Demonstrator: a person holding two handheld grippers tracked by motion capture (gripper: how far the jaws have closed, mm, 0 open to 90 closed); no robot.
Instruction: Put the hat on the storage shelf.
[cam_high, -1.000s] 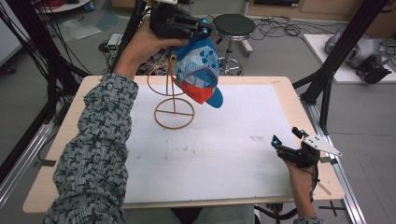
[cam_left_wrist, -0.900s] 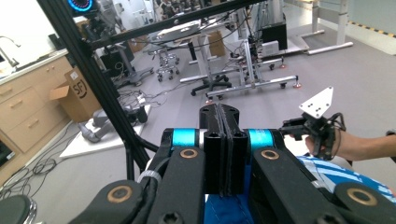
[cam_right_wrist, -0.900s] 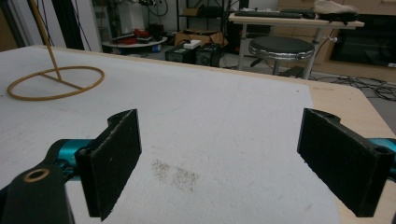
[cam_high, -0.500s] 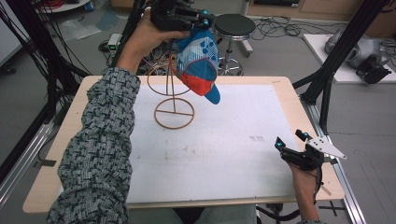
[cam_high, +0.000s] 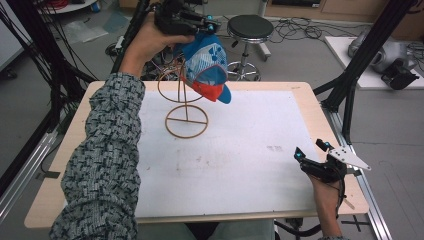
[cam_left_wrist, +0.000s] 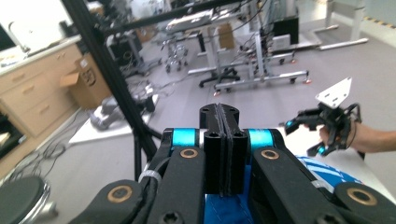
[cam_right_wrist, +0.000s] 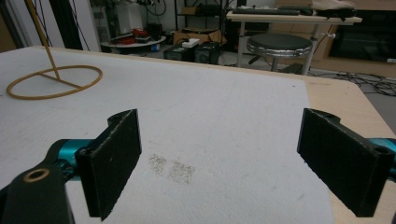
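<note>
While the left gripper (cam_high: 207, 25) pinches a blue-and-white fabric cap (cam_high: 207, 65) at upper centre, its red brim overlaps a wire stand (cam_high: 186, 112). Lower right, the right gripper (cam_high: 311, 152) gapes empty over the white felt-like mat (cam_high: 240, 165) on a wooden table (cam_high: 310, 100).

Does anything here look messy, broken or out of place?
Nothing broken or spilled. The cap dangles from the shut left gripper beside the wire stand, not on it. A faint smudge marks the white mat.

A grey floor (cam_high: 300, 55) is seen around a light wooden table (cam_high: 320, 115), which is covered by a white mat (cam_high: 240, 150). A round black stool (cam_high: 250, 27) is placed just beyond the far edge. Black frame struts (cam_high: 370, 55) are set at the sides, and cables (cam_high: 305, 32) are strewn across the floor. Desks (cam_left_wrist: 219, 23) and wooden drawers (cam_left_wrist: 32, 88) are seen farther off.
</note>
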